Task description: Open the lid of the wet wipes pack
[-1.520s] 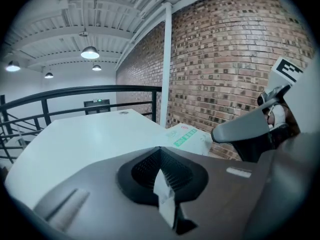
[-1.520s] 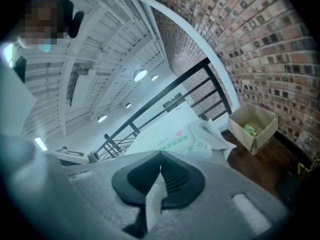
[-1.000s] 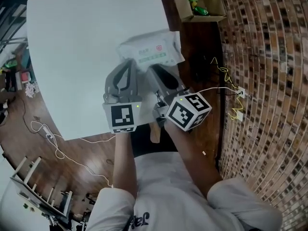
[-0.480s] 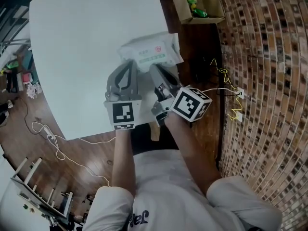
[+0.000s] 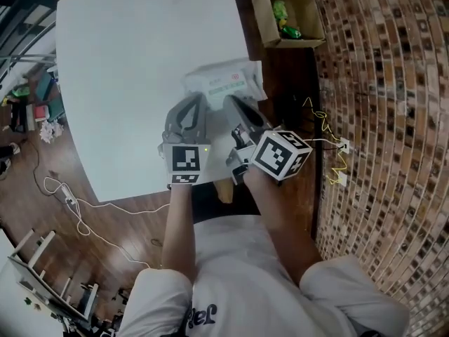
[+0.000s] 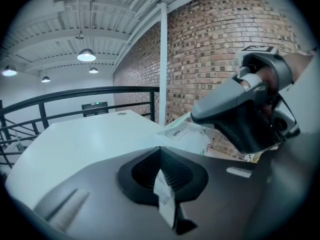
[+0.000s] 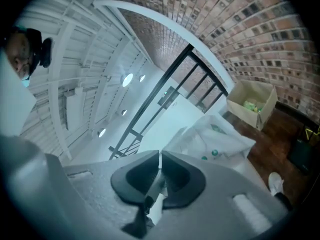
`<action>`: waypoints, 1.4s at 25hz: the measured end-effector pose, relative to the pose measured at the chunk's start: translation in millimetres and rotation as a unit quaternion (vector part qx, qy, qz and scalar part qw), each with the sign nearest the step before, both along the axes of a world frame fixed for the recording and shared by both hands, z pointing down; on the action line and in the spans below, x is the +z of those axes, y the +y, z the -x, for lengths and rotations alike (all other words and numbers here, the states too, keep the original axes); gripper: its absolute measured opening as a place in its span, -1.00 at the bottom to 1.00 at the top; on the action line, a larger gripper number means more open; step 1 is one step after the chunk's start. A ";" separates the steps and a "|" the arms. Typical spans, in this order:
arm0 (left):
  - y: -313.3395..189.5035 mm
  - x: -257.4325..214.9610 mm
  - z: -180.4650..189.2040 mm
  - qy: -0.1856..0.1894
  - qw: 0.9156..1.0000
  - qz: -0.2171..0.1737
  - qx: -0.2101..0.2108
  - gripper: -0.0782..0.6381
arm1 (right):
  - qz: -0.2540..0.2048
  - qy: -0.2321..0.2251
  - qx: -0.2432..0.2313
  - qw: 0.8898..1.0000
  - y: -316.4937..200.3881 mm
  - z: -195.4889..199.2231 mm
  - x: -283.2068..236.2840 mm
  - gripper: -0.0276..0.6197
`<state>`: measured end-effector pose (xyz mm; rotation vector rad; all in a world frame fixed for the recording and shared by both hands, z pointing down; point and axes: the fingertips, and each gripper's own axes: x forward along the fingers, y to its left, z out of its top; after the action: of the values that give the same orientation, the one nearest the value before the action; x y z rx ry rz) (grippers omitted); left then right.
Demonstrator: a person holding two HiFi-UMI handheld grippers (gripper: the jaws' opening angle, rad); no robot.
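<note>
The wet wipes pack (image 5: 224, 81) lies flat on the white table (image 5: 133, 62), close to the table's 3 o'clock edge in the head view. Its long side runs across the picture. Its top carries a green printed band and a small red round mark, both too small to read from above. In the left gripper view a white tab (image 6: 177, 132) on the pack's top reads "OPEN" in dark capitals and lies flat against the wrapper. The left gripper (image 5: 198, 98) points toward 12 o'clock at the pack's near edge, its jaws pressed together with nothing clamped between them. The right gripper (image 5: 227, 101) sits just beside it at 3 o'clock and angles toward 11 o'clock. Its jaws are likewise closed tip to tip and empty. Both tips reach the pack's near edge, but whether either one touches the wrapper cannot be told. In each gripper's own view the pack lies just beyond the closed tips, toward 1 o'clock. Off the table, at 1 o'clock from the pack, an open cardboard box (image 5: 309, 9) stands on the dark wooden floor with green items (image 5: 284, 9) inside. A yellow cable (image 5: 324, 128) trails on the floor at 3 o'clock of the grippers, beside the brick wall (image 5: 393, 118), and a white cable (image 5: 70, 195) loops on the floor at 8 o'clock.
</note>
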<state>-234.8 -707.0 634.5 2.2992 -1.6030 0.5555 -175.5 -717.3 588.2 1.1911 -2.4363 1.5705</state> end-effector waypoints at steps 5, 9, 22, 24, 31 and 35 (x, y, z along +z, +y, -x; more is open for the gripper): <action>0.7 1.6 0.2 0.011 1.000 0.023 -0.002 -0.74 | -0.058 0.079 -0.048 0.994 -28.3 3.9 -17.1 -0.94; 1.8 2.0 -1.8 0.024 0.999 0.043 -0.013 -0.74 | -0.087 0.144 -0.101 0.981 -57.2 5.7 -21.1 -0.94; -0.3 0.7 2.3 0.067 0.994 0.077 -0.045 -0.74 | -0.067 0.331 -0.345 0.875 -69.5 45.5 42.0 -0.94; -0.6 -0.2 4.8 0.070 0.993 0.077 -0.050 -0.74 | -0.057 0.338 -0.368 0.865 -68.0 47.8 46.6 -0.94; 0.6 1.7 5.7 0.062 0.995 0.065 -0.049 -0.74 | -0.058 0.341 -0.335 0.877 -62.6 42.0 40.0 -0.94; -0.8 -22.8 25.4 0.073 0.994 0.050 -0.064 -0.74 | -0.095 0.304 -0.290 0.903 -43.6 41.0 5.2 -0.94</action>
<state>-260.2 -707.8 611.7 2.0968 -1.6007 0.4185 -216.6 -760.9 593.4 0.6998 -2.2247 0.6784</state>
